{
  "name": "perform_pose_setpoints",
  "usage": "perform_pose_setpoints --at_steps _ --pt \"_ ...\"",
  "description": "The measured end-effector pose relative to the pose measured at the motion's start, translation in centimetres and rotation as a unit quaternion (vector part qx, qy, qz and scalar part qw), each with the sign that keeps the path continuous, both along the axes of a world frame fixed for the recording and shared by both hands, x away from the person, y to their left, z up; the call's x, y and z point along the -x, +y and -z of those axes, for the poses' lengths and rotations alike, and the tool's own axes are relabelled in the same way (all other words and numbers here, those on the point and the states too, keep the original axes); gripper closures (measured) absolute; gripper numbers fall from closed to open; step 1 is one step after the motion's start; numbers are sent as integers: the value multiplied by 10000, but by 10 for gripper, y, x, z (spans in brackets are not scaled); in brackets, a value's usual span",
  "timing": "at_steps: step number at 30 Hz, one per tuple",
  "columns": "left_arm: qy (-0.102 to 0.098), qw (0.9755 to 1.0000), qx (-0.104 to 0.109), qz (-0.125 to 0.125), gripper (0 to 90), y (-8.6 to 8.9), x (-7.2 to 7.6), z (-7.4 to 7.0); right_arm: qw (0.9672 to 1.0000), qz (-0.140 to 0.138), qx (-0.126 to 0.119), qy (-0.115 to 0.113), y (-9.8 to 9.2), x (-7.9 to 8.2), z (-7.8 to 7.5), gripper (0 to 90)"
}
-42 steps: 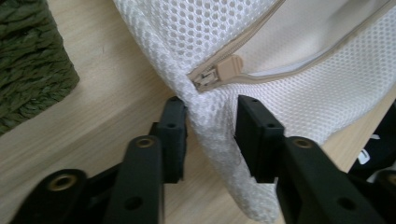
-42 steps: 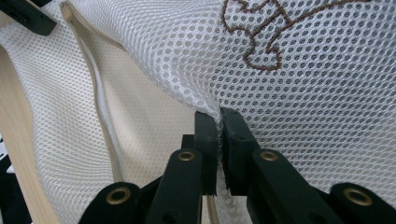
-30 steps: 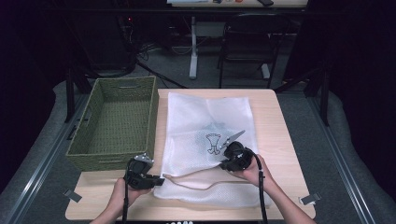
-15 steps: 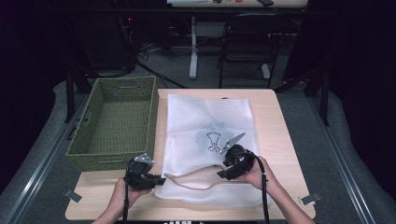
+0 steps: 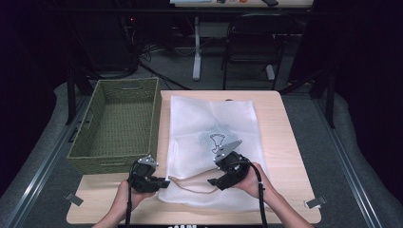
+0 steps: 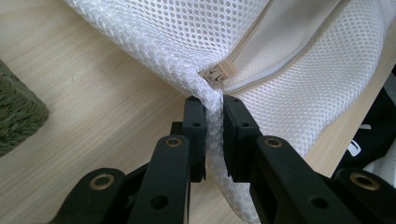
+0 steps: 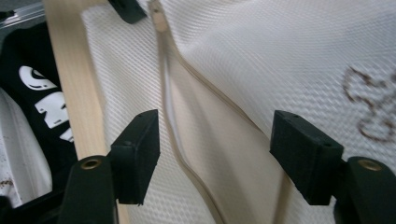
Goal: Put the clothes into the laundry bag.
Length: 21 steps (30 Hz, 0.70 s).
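Near edge of the worktop [image 5: 290,142] — left hand-held gripper [image 5: 164,181]: jaws closed tight on the near-left corner of the white mesh laundry bag [image 5: 214,128]. In the left gripper view [image 6: 214,105] a pinch of mesh is bunched between the pads, with the beige zipper end stop [image 6: 220,73] just beyond the fingertips. This grip anchors the bag's corner.

Near edge, right of that — right hand-held gripper [image 5: 212,182]: jaws have just been opening and now stand well apart, holding nothing. In the right gripper view [image 7: 215,135] the unzipped opening [image 7: 205,140] lies between and below the two pads, neither pad pressing on it.

Zipper line [image 5: 192,186]: a beige curve along the bag's near edge, running from the left hand-held gripper rightward to the right one. Its long axis lies across the worktop, left to right; the mouth gapes slightly along it. The right hand-held gripper sits at the far end of that run — the nearer of the two to the loose lip, so any further spreading or lifting of the mouth would likely fall to it.

Middle of worktop: the bag's body lies flat, stretching away from both grippers, with a small dark printed motif [image 5: 218,140] just beyond the right one.

Far left: green woven basket [image 5: 119,123], beside the bag, apart from it.
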State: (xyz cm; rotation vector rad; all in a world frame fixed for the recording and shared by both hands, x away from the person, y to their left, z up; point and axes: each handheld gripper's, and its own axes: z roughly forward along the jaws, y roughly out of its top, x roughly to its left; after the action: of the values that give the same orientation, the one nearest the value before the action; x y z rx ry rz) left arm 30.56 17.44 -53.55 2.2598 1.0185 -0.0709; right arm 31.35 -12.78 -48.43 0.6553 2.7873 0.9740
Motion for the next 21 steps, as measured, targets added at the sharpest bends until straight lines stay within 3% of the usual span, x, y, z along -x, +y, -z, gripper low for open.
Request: perform_pose_setpoints --at_steps 4,16,21 --pt "-8 10000 49 -28 807 0 1 -1 9997 -232 -12 -55 18 1 2 360" --pt "6 10000 81 -21 807 -1 1 -1 9991 -356 -152 -150 50 -8 10 400" --pt "27 10000 81 -8 806 0 1 0 9985 -509 -32 -205 66 -13 15 456"
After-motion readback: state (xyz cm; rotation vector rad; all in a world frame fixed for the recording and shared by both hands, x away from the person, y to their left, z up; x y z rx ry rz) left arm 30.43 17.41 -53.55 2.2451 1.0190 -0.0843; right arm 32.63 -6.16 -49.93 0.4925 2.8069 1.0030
